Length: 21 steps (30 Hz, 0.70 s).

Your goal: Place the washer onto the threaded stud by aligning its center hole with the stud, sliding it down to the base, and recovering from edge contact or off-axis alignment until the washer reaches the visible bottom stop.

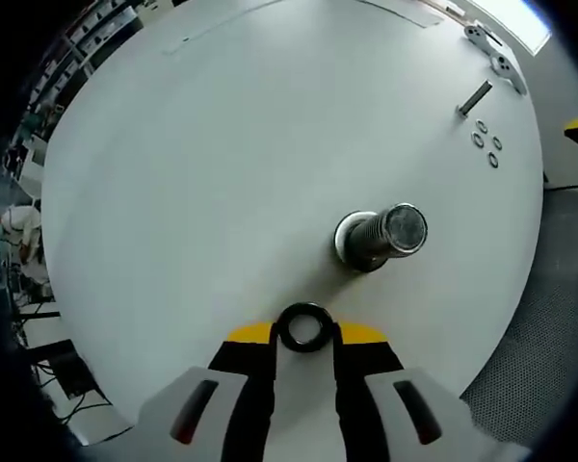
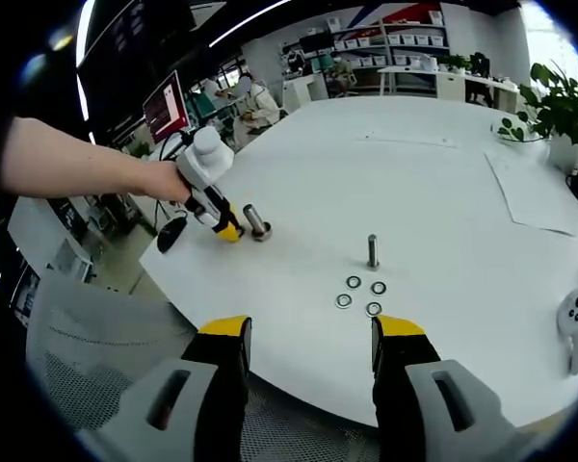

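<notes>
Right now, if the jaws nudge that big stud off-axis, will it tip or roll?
Probably not easily: the threaded stud stands upright on a wide flange base on the white table. It looks like solid metal, so likely heavy. If toppled, its round body may roll.

Dark ring washer [image 1: 303, 327] pinched between the left tongs' [image 1: 304, 333] tips; upright threaded stud [image 1: 380, 236] just beyond.

A round white table [image 2: 443, 183] filled the room's middle; shelving [image 2: 390, 43] stood at twelve o'clock, a potted plant [image 2: 559, 111] at two.
</notes>
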Motion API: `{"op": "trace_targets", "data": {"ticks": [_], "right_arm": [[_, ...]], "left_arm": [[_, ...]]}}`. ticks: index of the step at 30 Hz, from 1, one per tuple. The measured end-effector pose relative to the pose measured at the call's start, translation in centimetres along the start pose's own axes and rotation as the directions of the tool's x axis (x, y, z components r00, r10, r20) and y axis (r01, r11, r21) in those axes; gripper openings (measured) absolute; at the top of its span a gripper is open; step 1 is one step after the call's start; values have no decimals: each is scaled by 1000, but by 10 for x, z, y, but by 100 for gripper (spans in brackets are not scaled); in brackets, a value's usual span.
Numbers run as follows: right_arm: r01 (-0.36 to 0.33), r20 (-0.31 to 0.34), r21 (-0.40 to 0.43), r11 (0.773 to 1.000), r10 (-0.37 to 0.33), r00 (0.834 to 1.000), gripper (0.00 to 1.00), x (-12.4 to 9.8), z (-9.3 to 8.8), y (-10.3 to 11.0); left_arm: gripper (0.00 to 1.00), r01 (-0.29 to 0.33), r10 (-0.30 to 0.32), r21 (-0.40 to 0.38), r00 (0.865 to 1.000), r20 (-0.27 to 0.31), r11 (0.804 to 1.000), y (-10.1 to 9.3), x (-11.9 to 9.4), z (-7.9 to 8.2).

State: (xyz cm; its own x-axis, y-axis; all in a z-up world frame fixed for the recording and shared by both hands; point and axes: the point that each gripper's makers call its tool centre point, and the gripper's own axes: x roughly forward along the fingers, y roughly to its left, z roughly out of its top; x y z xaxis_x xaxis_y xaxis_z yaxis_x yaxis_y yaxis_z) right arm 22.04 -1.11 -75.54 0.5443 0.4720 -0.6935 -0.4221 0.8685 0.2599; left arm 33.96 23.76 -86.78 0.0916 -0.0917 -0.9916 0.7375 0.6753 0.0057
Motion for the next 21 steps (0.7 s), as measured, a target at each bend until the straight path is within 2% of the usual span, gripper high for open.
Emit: {"op": "trace_targets", "data": {"ticks": [8,13,21], "right_arm": [[3,3,4,1000,-3,1000,52,0,1,-1],[8,4,6,1000,-8,1000,52,0,1,-3],[16,12,12,1000,-16,1000,52,-2,2,-5]], "left_arm": [[19,-4,8,-44,998,70,999,1,0,-2],[18,-7,10,-38,997,72,999,1,-1,-1],[18,6,-1,-71,997,76,997,1,-1,-1]]}}
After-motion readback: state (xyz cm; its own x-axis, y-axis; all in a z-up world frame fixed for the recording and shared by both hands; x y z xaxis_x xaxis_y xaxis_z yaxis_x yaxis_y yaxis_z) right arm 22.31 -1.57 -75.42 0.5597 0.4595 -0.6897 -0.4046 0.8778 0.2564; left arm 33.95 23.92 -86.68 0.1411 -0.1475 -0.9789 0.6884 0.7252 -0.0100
